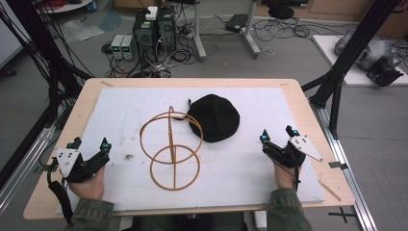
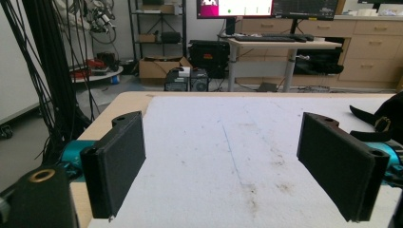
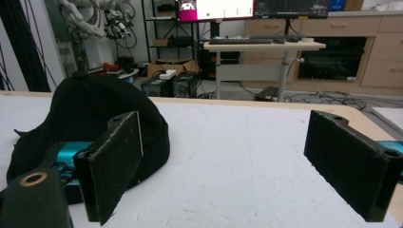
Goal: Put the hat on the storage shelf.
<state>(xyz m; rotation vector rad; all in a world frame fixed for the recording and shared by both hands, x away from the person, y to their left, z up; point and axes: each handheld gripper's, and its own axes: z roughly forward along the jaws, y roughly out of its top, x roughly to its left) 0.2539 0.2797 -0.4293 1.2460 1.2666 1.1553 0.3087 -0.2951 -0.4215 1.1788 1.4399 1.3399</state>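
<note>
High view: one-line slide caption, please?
Open left gripper and right gripper flank wire stand and black cap.

The left gripper (image 1: 90,145) and the right gripper (image 1: 277,134) each sit low in a hand near the person's edge, far apart from each other, both pointing forward with their two black jaws spread wide and holding nothing.

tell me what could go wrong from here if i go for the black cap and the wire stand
The black cap lies against the wire stand, so lifting the cap could drag or tip the light frame. The stand's thin rings may slip between wide-open jaws of the left gripper. The right gripper, coming in low, might push the soft cap instead of pinching it.
</note>
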